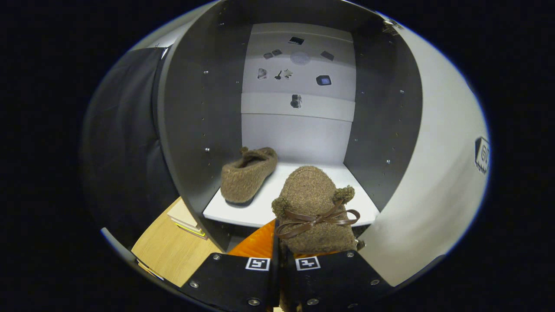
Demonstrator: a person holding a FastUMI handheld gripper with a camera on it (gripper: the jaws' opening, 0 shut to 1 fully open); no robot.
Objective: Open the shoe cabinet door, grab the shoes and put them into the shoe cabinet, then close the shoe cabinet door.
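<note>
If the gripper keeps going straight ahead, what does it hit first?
Probably nothing soon: the gripper, shut on the held slipper, faces bare shelf right of the other slipper; the back panel comes first. Depth uncertain.

Hand-held gripper, square markers, silver screws

fuzzy brown slippers: 2, one lying on the white shelf as the far slipper, one with a brown ribbon bow as the near slipper | dark grey open shoe cabinet: 1 | white cabinet door: 1 | hand-held gripper: 1, fingers closed together on the near slipper's heel
</note>
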